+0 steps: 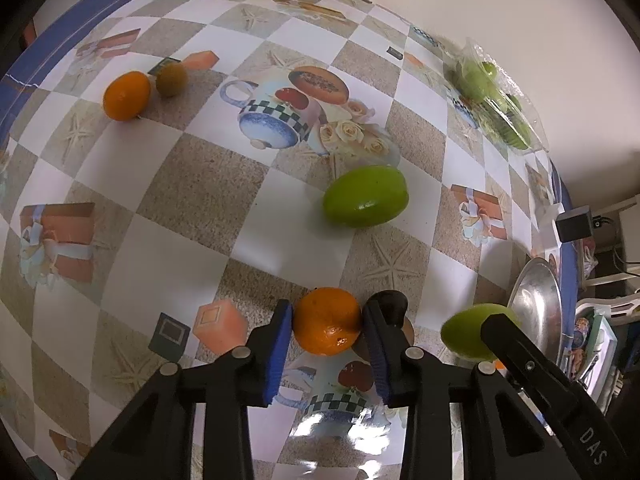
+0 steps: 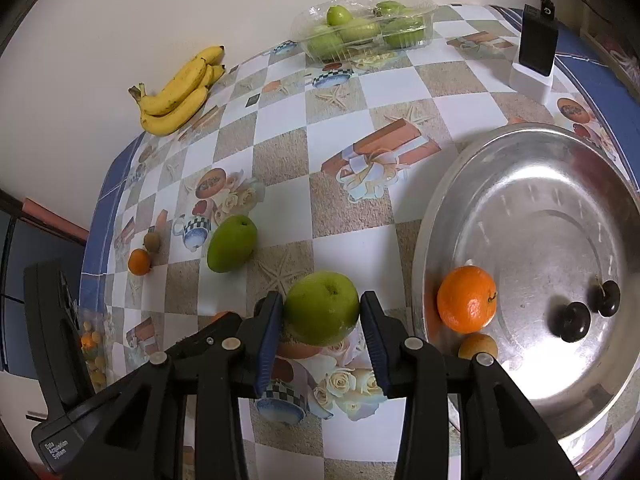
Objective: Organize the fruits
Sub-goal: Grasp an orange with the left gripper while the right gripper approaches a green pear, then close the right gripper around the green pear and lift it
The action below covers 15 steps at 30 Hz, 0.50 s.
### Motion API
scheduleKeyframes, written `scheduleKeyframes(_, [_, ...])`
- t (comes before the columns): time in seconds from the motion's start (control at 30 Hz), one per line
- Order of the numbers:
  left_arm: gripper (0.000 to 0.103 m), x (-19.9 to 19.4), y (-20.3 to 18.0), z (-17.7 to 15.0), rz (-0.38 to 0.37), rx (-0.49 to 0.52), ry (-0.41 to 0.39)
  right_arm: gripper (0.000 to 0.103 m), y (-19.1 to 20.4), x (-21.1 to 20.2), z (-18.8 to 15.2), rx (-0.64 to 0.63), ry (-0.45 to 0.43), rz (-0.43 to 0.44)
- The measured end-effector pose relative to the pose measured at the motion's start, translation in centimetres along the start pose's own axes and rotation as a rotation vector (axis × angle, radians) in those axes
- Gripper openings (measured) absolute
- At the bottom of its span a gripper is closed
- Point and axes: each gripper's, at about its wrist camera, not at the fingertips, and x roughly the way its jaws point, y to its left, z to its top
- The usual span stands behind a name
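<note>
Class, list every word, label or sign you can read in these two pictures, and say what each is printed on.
"DAS": on the right gripper arm, left wrist view.
"Data Acquisition System": on the left gripper's black body, small but legible.
Power symbol: on the black box.
The tablecloth bears only pictures.

Three oranges (image 2: 467,298) show in all — one on the metal tray (image 2: 532,168), one far off on the tablecloth (image 2: 139,261), one in the left wrist view (image 1: 327,321). Two loose green fruits (image 2: 321,308) lie out, one bunch of bananas (image 2: 176,92), one small brown fruit (image 2: 152,241), two dark cherries (image 2: 575,321) — plus one clear punnet (image 2: 364,24) of green fruit.
</note>
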Motion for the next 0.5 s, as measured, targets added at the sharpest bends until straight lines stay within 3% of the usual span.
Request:
scheduleKeyframes(0.07, [0.038,-0.2,-0.1,0.0,-0.004,0.004,-0.011,0.032,0.0,-0.2,0.1,0.0,-0.006,0.012])
scheduleKeyframes(0.3, [0.037,-1.1,0.0,0.2,-0.008,-0.002,-0.043,0.032,0.3,-0.1,0.1,-0.013,-0.002,0.023])
scheduleKeyframes(0.5, [0.037,-1.2,1.4,0.6,0.008,-0.071,-0.061,0.032,0.2,0.4,0.6,-0.002,-0.016,0.066])
